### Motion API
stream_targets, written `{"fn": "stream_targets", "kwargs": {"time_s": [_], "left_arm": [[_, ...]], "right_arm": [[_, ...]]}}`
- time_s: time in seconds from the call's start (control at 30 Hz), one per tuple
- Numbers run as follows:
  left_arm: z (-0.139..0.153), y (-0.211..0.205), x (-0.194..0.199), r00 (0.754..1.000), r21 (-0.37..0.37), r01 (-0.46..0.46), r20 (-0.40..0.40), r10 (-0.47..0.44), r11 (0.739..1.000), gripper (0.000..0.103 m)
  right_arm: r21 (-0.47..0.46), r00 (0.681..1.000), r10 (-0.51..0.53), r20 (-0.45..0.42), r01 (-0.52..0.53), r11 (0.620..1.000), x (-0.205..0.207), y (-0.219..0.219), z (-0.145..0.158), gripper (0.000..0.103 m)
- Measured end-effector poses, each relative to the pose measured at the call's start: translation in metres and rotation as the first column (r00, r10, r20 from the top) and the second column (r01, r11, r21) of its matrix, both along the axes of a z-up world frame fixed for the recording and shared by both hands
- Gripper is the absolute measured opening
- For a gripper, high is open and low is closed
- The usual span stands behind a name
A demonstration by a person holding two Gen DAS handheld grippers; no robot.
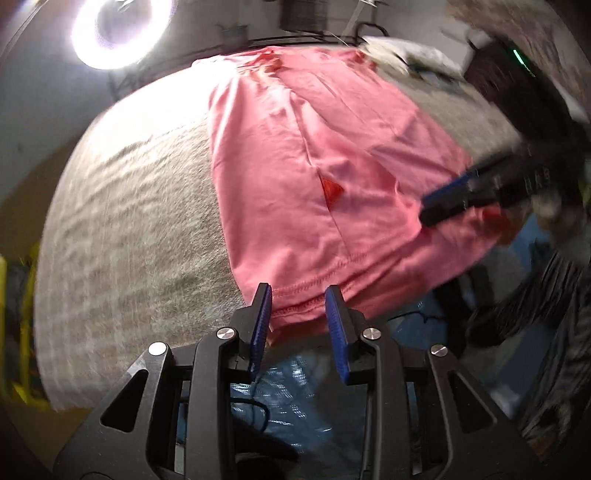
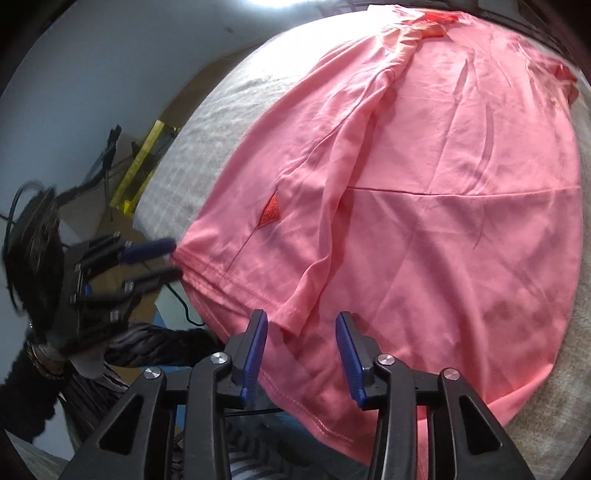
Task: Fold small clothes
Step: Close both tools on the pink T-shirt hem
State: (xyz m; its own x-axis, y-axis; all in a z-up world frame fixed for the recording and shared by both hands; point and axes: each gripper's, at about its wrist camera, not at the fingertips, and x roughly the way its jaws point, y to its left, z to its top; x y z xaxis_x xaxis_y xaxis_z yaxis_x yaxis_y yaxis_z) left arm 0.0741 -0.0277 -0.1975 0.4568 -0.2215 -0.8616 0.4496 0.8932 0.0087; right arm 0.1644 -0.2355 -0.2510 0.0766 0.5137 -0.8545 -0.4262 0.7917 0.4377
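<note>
A pink shirt (image 1: 314,147) lies spread on a grey cloth-covered table (image 1: 129,221), with a small red triangle patch (image 1: 332,188) near its hem. My left gripper (image 1: 297,295) is open at the table's near edge, and the stitched hem runs between its blue pads without being pressed. In the right wrist view the same left gripper (image 2: 166,262) meets the hem's corner. My right gripper (image 2: 301,332) is open over the pink shirt (image 2: 443,184), with the tip of a folded-in sleeve (image 2: 299,317) between its fingers. It appears blurred in the left wrist view as the right gripper (image 1: 436,206).
A ring light (image 1: 118,33) glares behind the table. White clutter (image 1: 406,51) sits at the far right corner. A blue bag (image 1: 295,387) and cables lie below the near edge. A person's striped sleeve (image 2: 147,347) is low on the left, and a yellow frame (image 2: 140,162) stands beyond.
</note>
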Motion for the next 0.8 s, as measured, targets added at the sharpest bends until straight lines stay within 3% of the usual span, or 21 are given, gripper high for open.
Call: {"fn": "stream_targets", "kwargs": {"time_s": [0.03, 0.2, 0.27, 0.3, 0.33, 0.37, 0.47, 0.53, 0.63, 0.73, 0.8], "left_arm": [[-0.002, -0.001, 0.000, 1.000, 0.017, 0.008, 0.000, -0.008, 1.000, 0.041], [-0.012, -0.001, 0.006, 1.000, 0.081, 0.016, -0.001, -0.016, 0.997, 0.041], [-0.016, 0.000, 0.008, 1.000, 0.112, 0.000, 0.005, 0.000, 0.994, 0.040], [-0.017, 0.003, 0.010, 1.000, 0.100, -0.012, -0.003, 0.013, 0.995, 0.031], [-0.018, 0.005, 0.012, 1.000, 0.087, -0.022, -0.014, 0.023, 0.996, 0.013], [-0.020, 0.007, 0.014, 0.999, 0.078, -0.030, -0.019, 0.032, 0.996, 0.006], [-0.019, 0.007, 0.013, 0.999, 0.103, -0.028, 0.021, 0.026, 0.994, 0.002], [-0.013, 0.011, 0.010, 0.998, 0.102, -0.040, 0.056, 0.034, 0.994, 0.001], [0.007, 0.033, 0.004, 0.988, 0.028, -0.111, 0.109, 0.108, 0.993, 0.001], [0.010, 0.045, 0.003, 0.984, -0.001, -0.142, 0.112, 0.141, 0.990, 0.001], [0.001, 0.047, 0.004, 0.986, 0.018, -0.148, 0.086, 0.146, 0.989, 0.001]], "right_arm": [[0.013, 1.000, -0.009, -0.011, 0.009, 1.000, 0.003, -0.001, -0.002, 0.038], [0.015, 1.000, -0.012, -0.012, 0.012, 1.000, 0.009, 0.003, -0.005, 0.028], [0.008, 1.000, -0.005, -0.008, 0.005, 1.000, 0.010, 0.008, -0.005, 0.020], [0.003, 1.000, -0.001, -0.008, 0.001, 1.000, 0.010, 0.010, -0.006, 0.018], [0.001, 1.000, 0.000, -0.009, 0.000, 1.000, 0.013, 0.011, -0.006, 0.013], [0.000, 1.000, 0.000, -0.011, 0.000, 1.000, 0.014, 0.013, -0.008, 0.009], [0.015, 1.000, 0.004, -0.024, -0.004, 1.000, 0.016, 0.018, -0.010, 0.001], [0.039, 0.999, 0.006, -0.032, -0.004, 0.999, 0.015, 0.021, -0.009, 0.000], [0.129, 0.999, -0.009, -0.031, 0.013, 0.991, 0.012, 0.023, 0.003, 0.000], [0.289, 1.000, -0.011, -0.010, 0.014, 0.957, 0.004, 0.021, 0.027, 0.000], [0.292, 1.000, -0.006, 0.002, 0.005, 0.956, 0.002, 0.023, 0.027, 0.000]]}}
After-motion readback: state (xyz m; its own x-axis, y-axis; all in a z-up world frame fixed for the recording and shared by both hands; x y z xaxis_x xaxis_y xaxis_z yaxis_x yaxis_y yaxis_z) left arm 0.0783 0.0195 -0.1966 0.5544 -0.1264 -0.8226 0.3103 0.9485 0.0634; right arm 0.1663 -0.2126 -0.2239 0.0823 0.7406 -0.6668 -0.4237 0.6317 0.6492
